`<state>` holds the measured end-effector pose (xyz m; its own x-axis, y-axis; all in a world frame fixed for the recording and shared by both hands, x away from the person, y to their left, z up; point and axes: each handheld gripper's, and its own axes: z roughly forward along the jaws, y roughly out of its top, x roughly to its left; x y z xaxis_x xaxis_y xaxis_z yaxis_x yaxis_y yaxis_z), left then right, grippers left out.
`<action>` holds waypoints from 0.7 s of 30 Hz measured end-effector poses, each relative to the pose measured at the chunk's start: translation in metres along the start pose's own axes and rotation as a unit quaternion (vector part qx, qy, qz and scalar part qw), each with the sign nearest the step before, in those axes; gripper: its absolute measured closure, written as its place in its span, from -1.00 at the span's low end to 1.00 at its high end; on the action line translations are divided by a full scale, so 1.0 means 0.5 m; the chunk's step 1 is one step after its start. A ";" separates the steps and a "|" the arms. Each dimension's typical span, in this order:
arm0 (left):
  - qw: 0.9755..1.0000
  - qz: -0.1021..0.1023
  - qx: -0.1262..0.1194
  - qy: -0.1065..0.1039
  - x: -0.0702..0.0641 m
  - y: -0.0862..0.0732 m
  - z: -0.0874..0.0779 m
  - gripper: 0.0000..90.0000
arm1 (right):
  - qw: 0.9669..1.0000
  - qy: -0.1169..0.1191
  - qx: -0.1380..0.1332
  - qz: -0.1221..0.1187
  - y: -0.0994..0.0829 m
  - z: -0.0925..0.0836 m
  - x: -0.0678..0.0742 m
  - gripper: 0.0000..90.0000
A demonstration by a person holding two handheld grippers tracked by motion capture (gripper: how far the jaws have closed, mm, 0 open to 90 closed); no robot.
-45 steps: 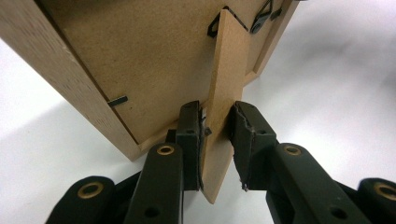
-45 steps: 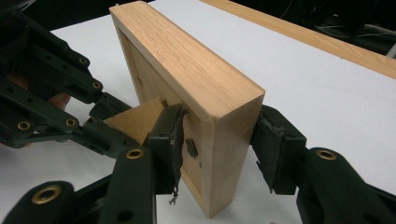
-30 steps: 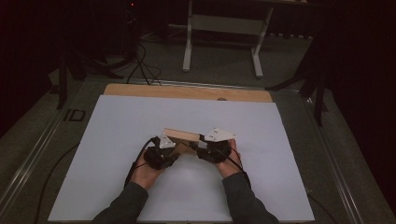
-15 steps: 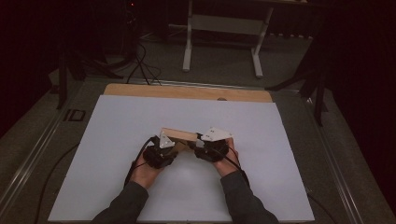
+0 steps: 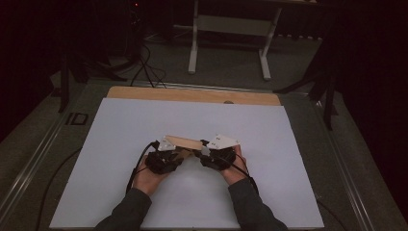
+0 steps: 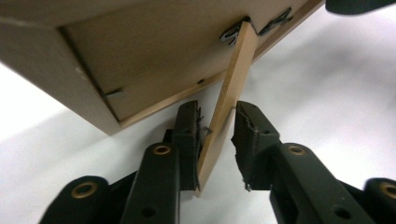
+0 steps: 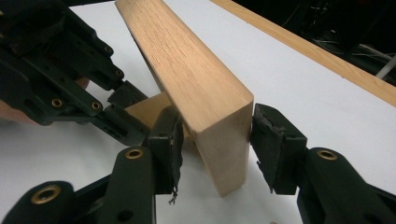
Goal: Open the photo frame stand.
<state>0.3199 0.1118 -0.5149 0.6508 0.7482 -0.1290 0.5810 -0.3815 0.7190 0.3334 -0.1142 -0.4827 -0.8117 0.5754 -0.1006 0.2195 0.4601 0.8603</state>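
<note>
A light wooden frame (image 5: 185, 142) is held tilted just above the white sheet, between both hands. My right gripper (image 7: 218, 116) is shut on one end of it, a pad on each side of the thick wooden frame (image 7: 187, 60). In the left gripper view the frame's flat back (image 6: 154, 56) faces me, and a thin hinged wooden stand (image 6: 233, 79) hangs from it. That stand lies between the pads of my left gripper (image 6: 217, 109). Its jaws have just been opening: the stand leans on one pad and a gap shows at the other.
A white sheet (image 5: 144, 125) covers the table, with a bare wooden strip (image 5: 192, 95) along its far edge. Cables trail from both grippers toward the person's sleeves (image 5: 125, 214). Beyond the table are a dark floor, more cables and white furniture legs (image 5: 195, 43).
</note>
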 end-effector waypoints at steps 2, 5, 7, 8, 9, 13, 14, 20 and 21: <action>1.000 -0.011 -0.003 -0.014 0.005 -0.003 -0.001 0.53 | 1.000 0.001 0.001 -0.001 -0.001 -0.001 0.002 0.19; 1.000 -0.020 -0.007 -0.023 0.008 -0.006 -0.001 0.51 | 1.000 0.003 0.002 -0.003 -0.002 -0.002 0.003 0.19; 0.999 -0.024 -0.007 -0.027 0.009 -0.008 -0.001 0.49 | 1.000 0.003 0.001 -0.003 -0.002 -0.003 0.005 0.19; 0.999 -0.025 -0.007 -0.029 0.009 -0.009 -0.001 0.48 | 1.000 0.003 0.001 -0.002 -0.003 -0.003 0.007 0.18; 0.999 -0.027 -0.008 -0.031 0.009 -0.009 -0.001 0.48 | 1.000 0.003 0.001 -0.002 -0.003 -0.003 0.007 0.18; 0.998 -0.040 -0.009 -0.045 0.013 -0.014 -0.002 0.44 | 1.000 0.005 0.004 -0.001 -0.003 -0.004 0.010 0.18; 0.998 -0.041 -0.009 -0.047 0.014 -0.015 -0.003 0.43 | 1.000 0.005 0.004 -0.001 -0.004 -0.004 0.010 0.18; 0.998 -0.043 -0.006 -0.051 0.015 -0.021 -0.005 0.40 | 1.000 0.007 0.007 -0.002 -0.005 -0.003 0.016 0.17; 0.998 -0.044 -0.006 -0.052 0.015 -0.021 -0.005 0.40 | 1.000 0.007 0.007 -0.002 -0.005 -0.003 0.016 0.17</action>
<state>0.3174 0.1231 -0.5217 0.6456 0.7177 -0.2608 0.6317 -0.3100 0.7106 0.3257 -0.1118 -0.4849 -0.8205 0.5634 -0.0971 0.2233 0.4722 0.8528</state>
